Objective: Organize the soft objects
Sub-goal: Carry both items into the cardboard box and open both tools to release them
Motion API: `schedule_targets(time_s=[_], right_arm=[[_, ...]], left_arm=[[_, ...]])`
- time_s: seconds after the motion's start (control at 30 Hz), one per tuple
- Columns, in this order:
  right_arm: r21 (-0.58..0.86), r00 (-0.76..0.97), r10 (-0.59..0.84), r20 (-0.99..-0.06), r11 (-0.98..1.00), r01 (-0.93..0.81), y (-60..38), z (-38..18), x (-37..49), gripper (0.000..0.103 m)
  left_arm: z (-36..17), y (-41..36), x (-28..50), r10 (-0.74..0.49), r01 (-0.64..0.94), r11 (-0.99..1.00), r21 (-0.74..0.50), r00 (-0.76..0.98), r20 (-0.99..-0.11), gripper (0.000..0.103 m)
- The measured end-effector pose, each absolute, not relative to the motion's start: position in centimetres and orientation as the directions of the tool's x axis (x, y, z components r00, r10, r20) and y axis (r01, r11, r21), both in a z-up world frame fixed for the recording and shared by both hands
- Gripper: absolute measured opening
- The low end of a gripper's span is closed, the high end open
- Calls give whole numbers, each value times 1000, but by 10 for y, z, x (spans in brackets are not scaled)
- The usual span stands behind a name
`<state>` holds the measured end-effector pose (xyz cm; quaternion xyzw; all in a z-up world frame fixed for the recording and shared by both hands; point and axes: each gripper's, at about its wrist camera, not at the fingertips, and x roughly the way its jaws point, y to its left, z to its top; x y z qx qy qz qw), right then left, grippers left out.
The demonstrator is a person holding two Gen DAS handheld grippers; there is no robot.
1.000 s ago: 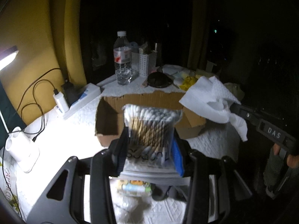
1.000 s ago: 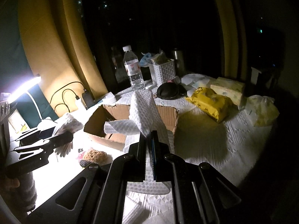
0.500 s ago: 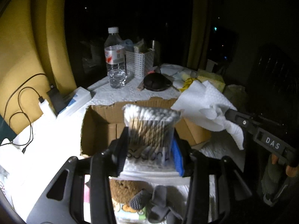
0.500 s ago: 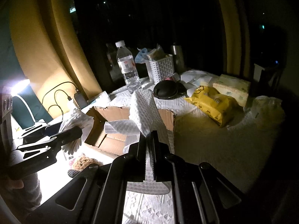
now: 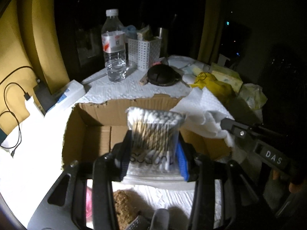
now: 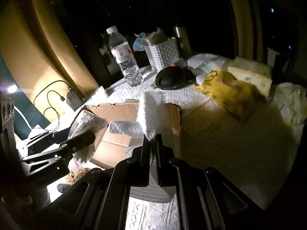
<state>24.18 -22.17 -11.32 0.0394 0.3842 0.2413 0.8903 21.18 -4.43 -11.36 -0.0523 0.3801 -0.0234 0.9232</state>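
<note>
Both grippers carrying soft goods over the cardboard box

The left gripper (image 5: 153, 153) is clamping a bag of cotton swabs (image 5: 153, 134) by its lower half, above the near edge of the cardboard box (image 5: 92, 134); the right gripper (image 6: 152, 153) is pinching a paper towel (image 6: 153, 115) shut between its pads, at the box's right side. Both look light; the slick bag may slip, and the limp towel is drooping, so a hold on gathered folds seems best.

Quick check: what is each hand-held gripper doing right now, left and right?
Left hand-held gripper: closed on the bag of cotton swabs.
Right hand-held gripper: closed on the white paper towel.
</note>
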Motion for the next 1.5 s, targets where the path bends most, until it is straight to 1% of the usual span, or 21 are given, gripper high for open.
schedule_targets(time_s=[0.13,0.37,0.43,0.53,0.57,0.6,0.7,0.77,0.8,1.0,1.13,1.33,1.5], right_arm=[[281,573,484,-662,868,-409,-219,-120,252,5],[284,552,498,-669,857,-429,-215,-134,266,5],[287,530,507,-680,849,-443,-213,-141,268,9],[302,527,522,-671,841,-448,-216,-141,268,22],[302,536,530,-657,837,-456,-218,-137,265,31],[297,549,534,-643,835,-463,-221,-133,262,38],[259,608,520,-600,845,-468,-229,-119,254,47],[226,641,485,-595,866,-446,-234,-116,254,53],[215,649,467,-600,876,-431,-236,-117,257,55],[215,590,411,-695,902,-374,-237,-151,278,55],[227,562,389,-730,914,-337,-239,-169,288,55],[211,533,368,-762,919,-332,-237,-181,292,55],[205,544,360,-758,923,-325,-238,-179,289,55]], left_arm=[[-121,-49,220,-85,-3,993,-122,698,-711,43],[-137,-58,238,-94,-4,992,-130,662,-744,43],[-143,-61,243,-97,-3,991,-130,646,-757,43],[-148,-66,247,-103,0,991,-134,632,-768,44],[-150,-68,248,-105,3,991,-133,627,-772,44],[-151,-69,249,-107,5,991,-132,622,-775,44],[-155,-73,252,-111,10,991,-132,605,-788,44],[-158,-76,254,-116,11,991,-136,592,-797,44],[-159,-77,255,-119,14,990,-137,587,-801,44],[-164,-85,257,-125,33,991,-129,562,-818,44],[-167,-85,257,-123,38,992,-123,549,-827,44],[-165,-80,252,-126,33,991,-129,546,-828,45],[-157,-72,241,-120,22,991,-131,567,-815,46]])
